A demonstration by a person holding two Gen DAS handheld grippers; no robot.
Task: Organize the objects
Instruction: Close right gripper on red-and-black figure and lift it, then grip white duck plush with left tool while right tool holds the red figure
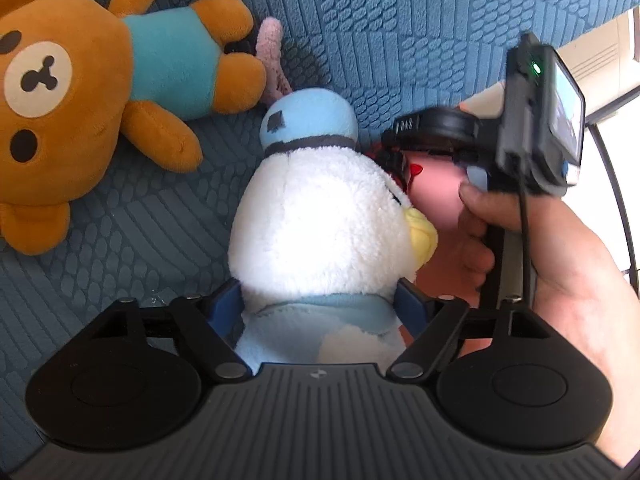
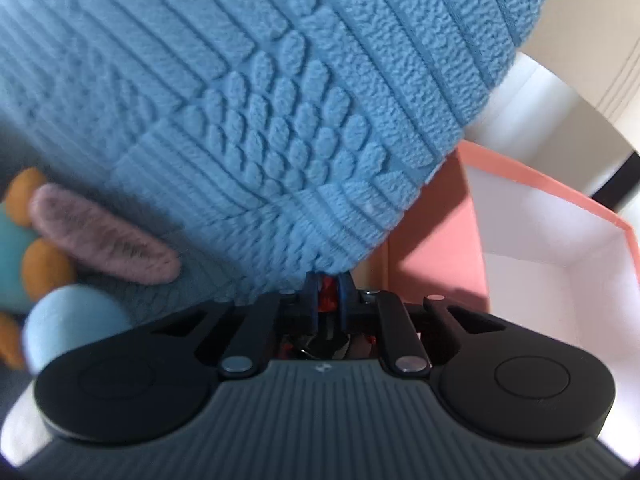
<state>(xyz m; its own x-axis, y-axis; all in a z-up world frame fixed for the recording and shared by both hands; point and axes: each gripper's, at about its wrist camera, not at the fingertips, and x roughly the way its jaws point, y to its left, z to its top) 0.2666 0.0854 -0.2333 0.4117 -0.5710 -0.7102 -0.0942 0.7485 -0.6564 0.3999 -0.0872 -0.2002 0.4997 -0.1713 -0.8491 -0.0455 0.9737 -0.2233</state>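
My left gripper (image 1: pixel 320 304) is shut on a white plush duck (image 1: pixel 320 224) with a light blue cap and yellow beak, gripping it at the neck above the blue sofa. My right gripper (image 2: pixel 329 294) is shut on something red and black (image 2: pixel 327 292), only partly visible between its blue fingers; in the left wrist view the right gripper (image 1: pixel 404 164) sits just right of the duck's head, against a pink toy (image 1: pixel 434 196) with a red and black part. A brown plush bear (image 1: pixel 80 100) in a teal shirt lies on the sofa at the left.
A pink fuzzy plush ear (image 1: pixel 270 48) lies between bear and duck; it also shows in the right wrist view (image 2: pixel 104 240). An open pink box (image 2: pixel 556 256) with a white inside stands right of the blue textured sofa cushion (image 2: pixel 260 100).
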